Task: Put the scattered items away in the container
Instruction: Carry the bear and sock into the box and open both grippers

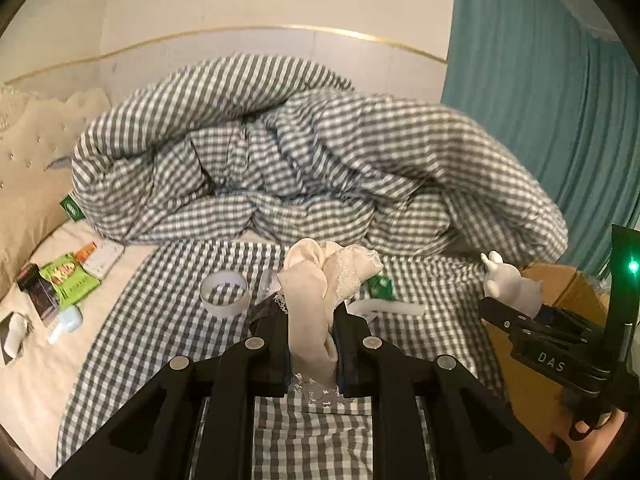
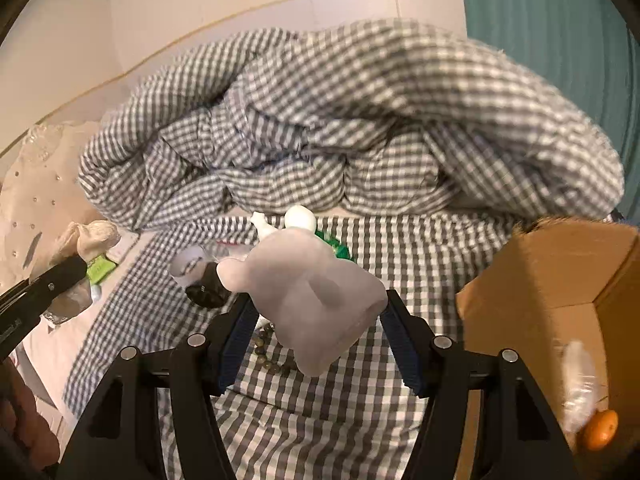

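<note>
A big rumpled grey-and-white gingham duvet point(image 1: 304, 160) is heaped across the far half of the bed point(image 1: 36, 380), from about 10 to 2 o'clock in both wrist views, with a flat stretch of the same checked fabric spread in front of it. An open brown cardboard box point(image 2: 560, 280) is seen at 3 o'clock in the right wrist view, and a small orange fruit point(image 2: 600, 429) plus a blurred clear wrapper are sitting inside it at roughly 4 o'clock.

The left gripper point(image 1: 310, 332) is clamped on a cream lace-trimmed fabric garment point(image 1: 320, 280), which is held up off the bed at dead centre of the left wrist view. The right gripper point(image 2: 316, 320) is closed around a pale soft rubbery rabbit-shaped toy point(image 2: 308, 296), lifted above the checked sheet, just left of the box.

Still lying on the bed: a white roll of tape point(image 1: 224, 292) at 9 o'clock of the garment, a green snack packet point(image 1: 70, 280) and a dark flat box point(image 1: 38, 294) further out at 9 o'clock, a pale blue comb point(image 1: 66, 322) beside those, and a string of greenish beads point(image 2: 266, 350) glimpsed under the toy.
</note>
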